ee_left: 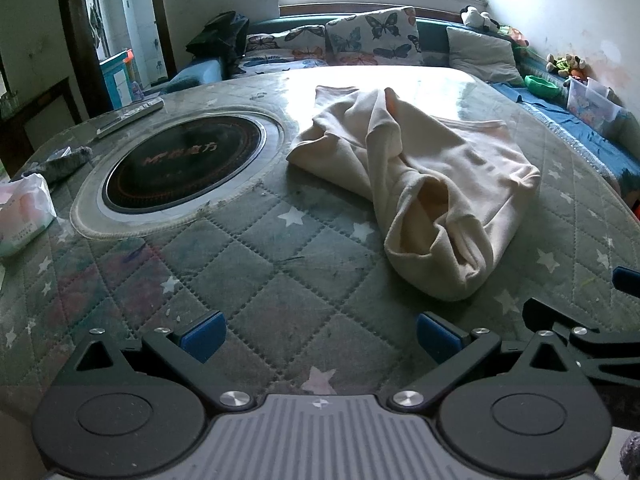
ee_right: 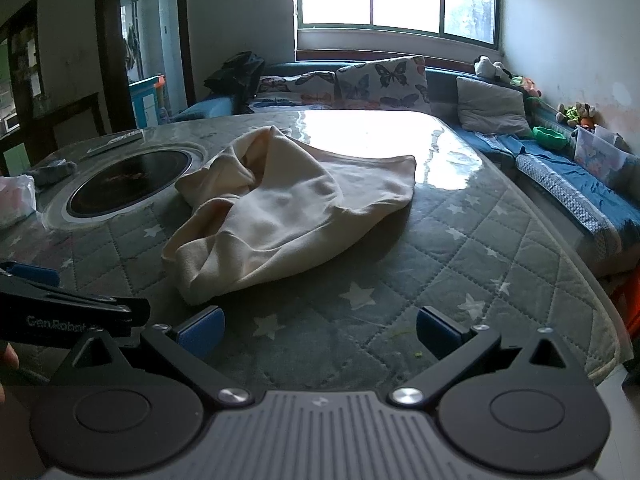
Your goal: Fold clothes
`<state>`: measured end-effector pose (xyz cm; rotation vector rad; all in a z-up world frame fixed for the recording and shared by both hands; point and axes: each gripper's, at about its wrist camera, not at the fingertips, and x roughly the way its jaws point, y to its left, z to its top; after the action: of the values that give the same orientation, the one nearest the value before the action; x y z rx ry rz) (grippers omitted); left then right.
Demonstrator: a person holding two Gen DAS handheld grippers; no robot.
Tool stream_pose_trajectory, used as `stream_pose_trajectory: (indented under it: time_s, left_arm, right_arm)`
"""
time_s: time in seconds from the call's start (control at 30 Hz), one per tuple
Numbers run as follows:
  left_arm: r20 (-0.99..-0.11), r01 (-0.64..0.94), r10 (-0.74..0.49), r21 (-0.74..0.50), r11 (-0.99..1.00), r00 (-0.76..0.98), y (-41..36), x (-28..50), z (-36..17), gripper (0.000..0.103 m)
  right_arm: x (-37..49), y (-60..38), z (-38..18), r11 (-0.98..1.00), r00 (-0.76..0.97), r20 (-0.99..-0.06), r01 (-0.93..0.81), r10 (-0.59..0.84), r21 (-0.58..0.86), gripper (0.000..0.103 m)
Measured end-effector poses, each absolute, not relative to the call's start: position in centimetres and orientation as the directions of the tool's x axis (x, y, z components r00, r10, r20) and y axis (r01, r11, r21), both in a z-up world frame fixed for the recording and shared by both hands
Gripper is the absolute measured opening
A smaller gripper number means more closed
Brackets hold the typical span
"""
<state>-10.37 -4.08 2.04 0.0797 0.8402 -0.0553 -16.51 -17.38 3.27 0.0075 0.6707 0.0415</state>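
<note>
A cream garment (ee_left: 420,176) lies crumpled on the round table's quilted star-pattern cover (ee_left: 248,272), with one open sleeve or leg end facing me. In the right wrist view the same garment (ee_right: 288,204) is bunched just ahead and left of centre. My left gripper (ee_left: 318,336) stands open near the table's front edge, short of the cloth, with nothing between its blue pads. My right gripper (ee_right: 318,332) is also open and empty, close to the garment's near end. The left gripper's arm (ee_right: 60,304) shows at the right wrist view's left edge.
A black round cooktop (ee_left: 184,164) is set into the table at the left. A tissue pack (ee_left: 24,212), a grey cloth (ee_left: 64,160) and a remote (ee_left: 130,117) lie at the left rim. Behind and to the right runs a bench with butterfly cushions (ee_left: 372,36), toys and a clear box (ee_left: 592,100).
</note>
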Motion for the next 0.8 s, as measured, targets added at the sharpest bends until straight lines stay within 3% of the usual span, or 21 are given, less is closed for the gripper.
stream_pose_trajectory:
  time_s: [0.8]
  left_arm:
    - [-0.77,0.092,-0.028,0.04,0.995,0.638,-4.6,-8.5,2.0,0.103]
  right_arm:
    - [-15.1,-17.8,3.5,0.999,0.773,-0.634,-0.025,0.04,0.032,0.103]
